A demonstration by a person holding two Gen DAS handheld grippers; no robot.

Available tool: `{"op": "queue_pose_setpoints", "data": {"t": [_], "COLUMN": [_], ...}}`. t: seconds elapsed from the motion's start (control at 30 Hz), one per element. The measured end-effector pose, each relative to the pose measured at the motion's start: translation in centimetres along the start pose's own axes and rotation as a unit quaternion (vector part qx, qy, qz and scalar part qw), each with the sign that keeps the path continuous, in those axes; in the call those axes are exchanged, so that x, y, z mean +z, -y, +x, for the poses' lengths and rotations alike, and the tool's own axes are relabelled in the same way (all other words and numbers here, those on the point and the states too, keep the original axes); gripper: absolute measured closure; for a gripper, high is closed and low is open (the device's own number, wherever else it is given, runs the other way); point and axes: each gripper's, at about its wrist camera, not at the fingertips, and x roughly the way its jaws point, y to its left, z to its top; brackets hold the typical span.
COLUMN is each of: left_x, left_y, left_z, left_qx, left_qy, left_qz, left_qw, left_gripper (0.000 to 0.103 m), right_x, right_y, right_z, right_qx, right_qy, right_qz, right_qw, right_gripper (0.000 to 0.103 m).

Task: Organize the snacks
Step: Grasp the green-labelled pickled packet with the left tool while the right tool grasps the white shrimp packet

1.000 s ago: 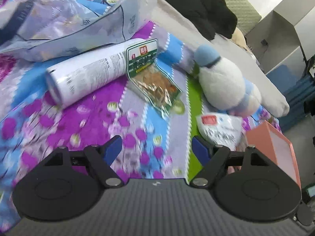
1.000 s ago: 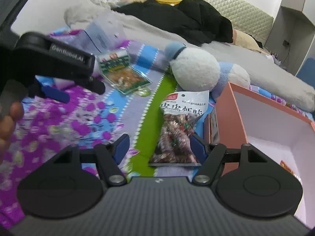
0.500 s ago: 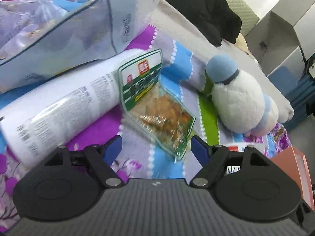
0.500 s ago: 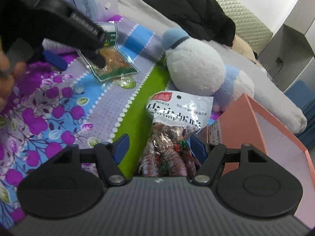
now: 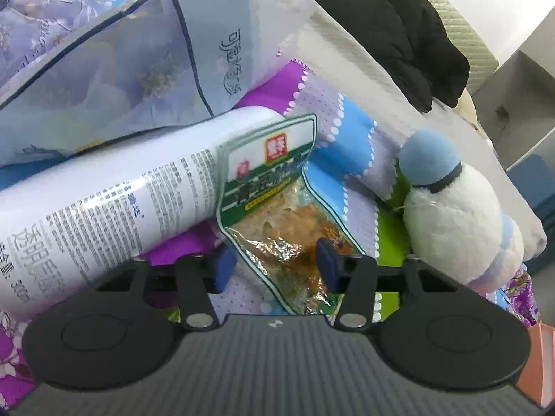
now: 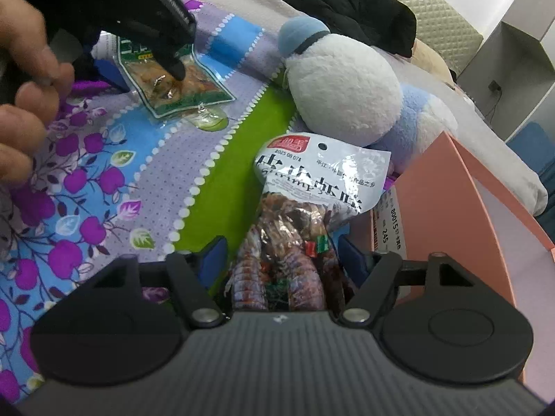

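Left wrist view looks across a bed spread with a flowered, striped sheet, a quilted headboard and pale wall behind. A black coat lies across the far bedding. The left tool straddles the green snack pack, its jaws closing, pads not yet pressing. A white spray can lies touching the pack's upper edge, under a pale plastic bag. A plush toy sits to the right.

In the right wrist view, the right tool straddles the shrimp pack, jaws closing, pads just beside it. An orange box stands at the pack's right.
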Motion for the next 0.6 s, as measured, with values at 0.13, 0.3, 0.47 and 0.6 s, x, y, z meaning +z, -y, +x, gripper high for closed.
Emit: {"op": "queue_pose_setpoints", "data": {"t": [0.13, 0.3, 0.47, 0.6], "left_x": [-0.1, -0.4, -1.0, -1.7], "left_y": [0.1, -0.2, -0.9, -1.1], "left_z": [-0.3, -1.1, -3.0, -5.6], "left_qx": [-0.003, -0.016, -0.032, -0.039], "left_qy": [0.001, -0.013, -0.022, -0.021], "left_qz": [0.012, 0.003, -0.004, 0.003], "left_qw": [0.9999, 0.9998, 0.9992, 0.999], "left_gripper": [0.066, 0.089, 0.093, 0.094], "right_x": [0.0, -0.3, -0.5, -0.8], "right_y": [0.1, -0.2, -0.9, -1.2], "right_z": [-0.4, -1.4, -3.0, -4.6], "right_qx": [0.0, 0.002, 0.008, 0.008], "right_qy": [-0.001, -0.002, -0.003, 0.0], "right_qz": [-0.001, 0.001, -0.001, -0.001], "right_qw": [1.0, 1.0, 1.0, 1.0], "right_gripper": [0.051, 0.055, 0.055, 0.056]}}
